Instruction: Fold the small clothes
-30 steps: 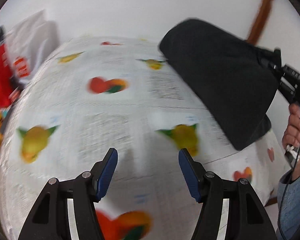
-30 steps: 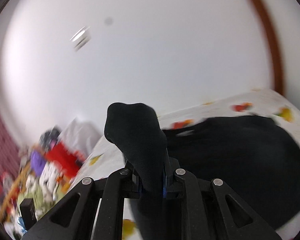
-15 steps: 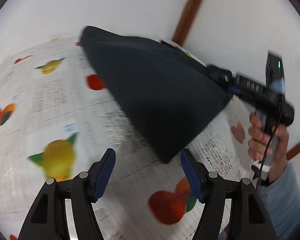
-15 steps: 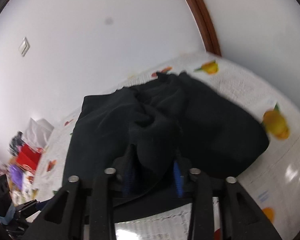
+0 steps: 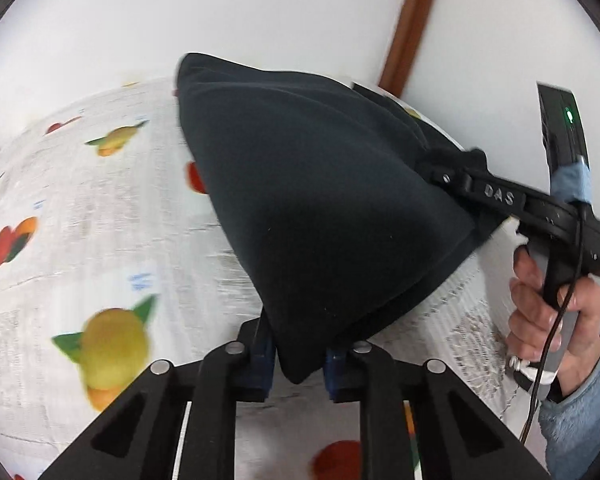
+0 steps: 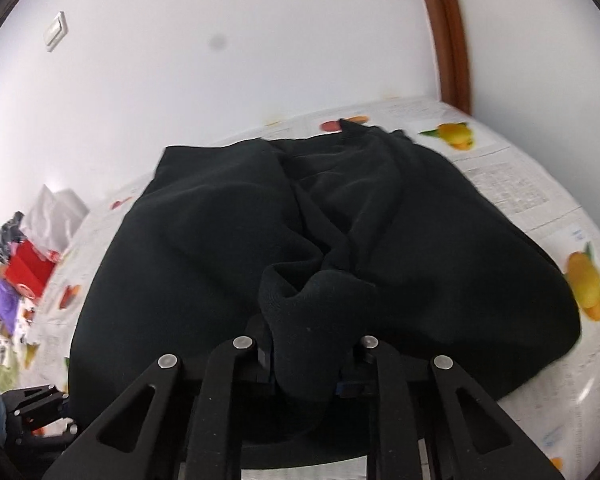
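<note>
Both jaws have just closed on the black garment [image 5: 324, 216]: left gripper [image 5: 298, 364] on a near corner, right gripper [image 6: 304, 364] on a bunched, probably ribbed edge; pull evenly, lay it flat on the fruit-print tablecloth [image 5: 80, 216]

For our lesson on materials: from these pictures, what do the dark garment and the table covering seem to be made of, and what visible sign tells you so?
Dark garment: soft matte knit, probably fleece or cotton jersey; it drapes in rounded folds and shows a ribbed edge at the right gripper.
Table covering: white with printed fruit, probably wipeable plastic or oilcloth; it shows a glossy highlight and a lace-patterned edge.
</note>
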The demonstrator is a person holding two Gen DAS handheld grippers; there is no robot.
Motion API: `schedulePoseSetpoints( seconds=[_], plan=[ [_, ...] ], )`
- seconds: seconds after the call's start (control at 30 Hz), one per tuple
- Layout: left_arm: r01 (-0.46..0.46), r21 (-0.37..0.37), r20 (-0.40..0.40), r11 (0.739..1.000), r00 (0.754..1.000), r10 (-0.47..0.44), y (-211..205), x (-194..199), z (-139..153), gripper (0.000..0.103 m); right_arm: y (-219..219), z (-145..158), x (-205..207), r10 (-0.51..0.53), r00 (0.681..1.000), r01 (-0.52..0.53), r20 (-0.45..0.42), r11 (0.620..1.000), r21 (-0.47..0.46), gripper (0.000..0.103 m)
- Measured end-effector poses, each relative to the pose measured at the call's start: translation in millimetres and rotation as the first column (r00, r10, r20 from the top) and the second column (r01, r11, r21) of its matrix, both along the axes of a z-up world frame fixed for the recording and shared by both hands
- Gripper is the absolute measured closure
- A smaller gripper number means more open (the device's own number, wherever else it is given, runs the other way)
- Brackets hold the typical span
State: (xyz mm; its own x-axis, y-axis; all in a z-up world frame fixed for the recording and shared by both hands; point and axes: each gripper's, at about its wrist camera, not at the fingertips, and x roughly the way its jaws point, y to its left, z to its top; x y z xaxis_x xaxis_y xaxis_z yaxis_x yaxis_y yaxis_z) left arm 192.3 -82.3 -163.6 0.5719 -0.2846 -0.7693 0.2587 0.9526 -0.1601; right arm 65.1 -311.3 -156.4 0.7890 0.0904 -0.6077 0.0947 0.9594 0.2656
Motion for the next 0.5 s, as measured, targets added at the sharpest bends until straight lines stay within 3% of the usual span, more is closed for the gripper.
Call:
schedulePoseSetpoints(
  seconds=[0.33,0.5],
  plan=[
    [-0.177,0.011,-0.015,0.984,0.984,0.177,103.7,-18.0,6.1,0.087,98.9,0.7,26.4,0.183,0.983,-0.183,-0.001,0.982,0.046,0.085],
    [-0.178,-0.03,-0.04,0.984,0.983,0.177,124.1,-33.4,3.0,0.087,103.8,11.3,4.1,0.254,0.964,-0.26,0.074,0.96,0.102,0.085]
  ],
)
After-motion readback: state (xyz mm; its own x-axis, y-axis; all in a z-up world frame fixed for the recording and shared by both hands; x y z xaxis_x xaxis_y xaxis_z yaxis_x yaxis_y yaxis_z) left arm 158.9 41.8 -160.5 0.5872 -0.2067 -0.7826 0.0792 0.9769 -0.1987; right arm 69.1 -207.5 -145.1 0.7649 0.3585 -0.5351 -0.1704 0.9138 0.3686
